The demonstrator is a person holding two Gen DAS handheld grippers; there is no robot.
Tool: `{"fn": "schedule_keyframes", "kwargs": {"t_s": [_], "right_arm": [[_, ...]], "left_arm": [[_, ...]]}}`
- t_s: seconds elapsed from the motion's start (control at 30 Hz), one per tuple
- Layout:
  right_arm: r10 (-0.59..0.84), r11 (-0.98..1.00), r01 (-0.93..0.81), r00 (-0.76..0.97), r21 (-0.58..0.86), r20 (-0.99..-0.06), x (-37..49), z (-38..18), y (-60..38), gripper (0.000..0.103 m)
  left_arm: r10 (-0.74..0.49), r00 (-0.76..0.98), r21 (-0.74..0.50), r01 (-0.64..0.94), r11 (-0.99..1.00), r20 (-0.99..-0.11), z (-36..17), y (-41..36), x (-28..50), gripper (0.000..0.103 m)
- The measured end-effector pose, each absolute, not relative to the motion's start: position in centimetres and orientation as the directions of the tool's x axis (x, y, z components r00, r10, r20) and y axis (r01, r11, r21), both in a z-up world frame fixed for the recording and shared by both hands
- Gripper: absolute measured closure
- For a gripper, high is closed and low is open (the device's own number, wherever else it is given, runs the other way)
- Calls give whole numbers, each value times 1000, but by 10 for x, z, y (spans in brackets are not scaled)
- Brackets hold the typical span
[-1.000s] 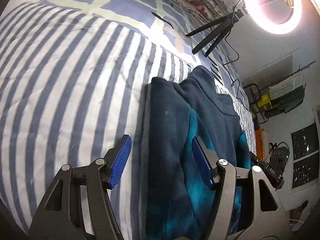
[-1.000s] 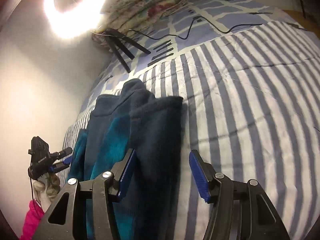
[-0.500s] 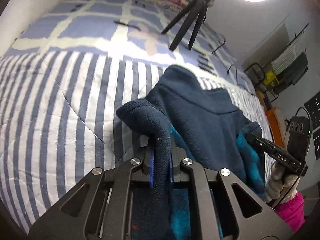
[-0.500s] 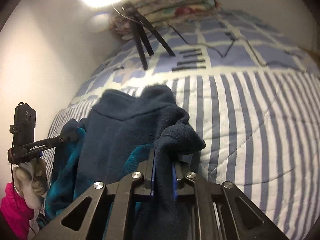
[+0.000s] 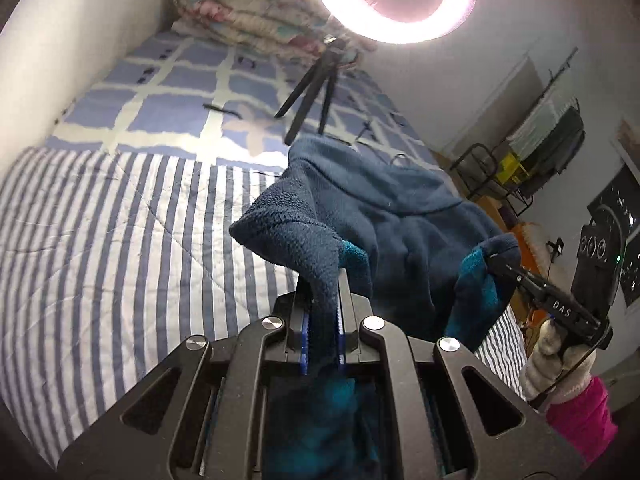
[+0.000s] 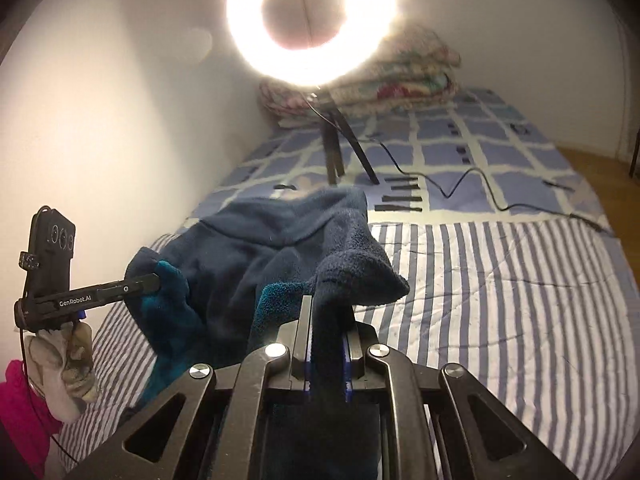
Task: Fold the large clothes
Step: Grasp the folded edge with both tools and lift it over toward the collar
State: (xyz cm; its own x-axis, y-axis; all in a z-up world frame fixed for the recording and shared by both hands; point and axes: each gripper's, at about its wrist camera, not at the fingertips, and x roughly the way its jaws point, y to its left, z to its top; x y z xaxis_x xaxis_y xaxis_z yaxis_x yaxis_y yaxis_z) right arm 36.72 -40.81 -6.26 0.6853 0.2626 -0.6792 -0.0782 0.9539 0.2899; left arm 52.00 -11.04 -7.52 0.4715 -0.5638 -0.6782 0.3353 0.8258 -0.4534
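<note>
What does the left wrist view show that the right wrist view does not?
Only the left wrist view: a rack and a dark poster by the far wall. Only the right wrist view: a black cable snaking across the bedspread, and a strip of wooden floor. Both: the ring light, the folded quilt, and the blue fleece pinched by the left tool and the right tool.

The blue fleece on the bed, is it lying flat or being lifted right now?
Partly lifted. The left gripper and right gripper each pinch a bunched edge of the fleece; its far end rests on the striped bedspread.
</note>
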Motion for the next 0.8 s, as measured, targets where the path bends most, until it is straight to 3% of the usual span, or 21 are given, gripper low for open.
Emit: {"fn": "schedule_keyframes", "kwargs": {"t_s": [0.3, 0.8], "right_arm": [[236, 969, -106, 672, 225, -702, 269, -35, -385, 95], [192, 981, -94, 582, 169, -791, 141, -63, -352, 94]], "left_arm": [[-583, 481, -423, 407, 810, -654, -34, -97, 422, 96], [-521, 437, -358, 403, 842, -733, -48, -65, 290, 90]]}}
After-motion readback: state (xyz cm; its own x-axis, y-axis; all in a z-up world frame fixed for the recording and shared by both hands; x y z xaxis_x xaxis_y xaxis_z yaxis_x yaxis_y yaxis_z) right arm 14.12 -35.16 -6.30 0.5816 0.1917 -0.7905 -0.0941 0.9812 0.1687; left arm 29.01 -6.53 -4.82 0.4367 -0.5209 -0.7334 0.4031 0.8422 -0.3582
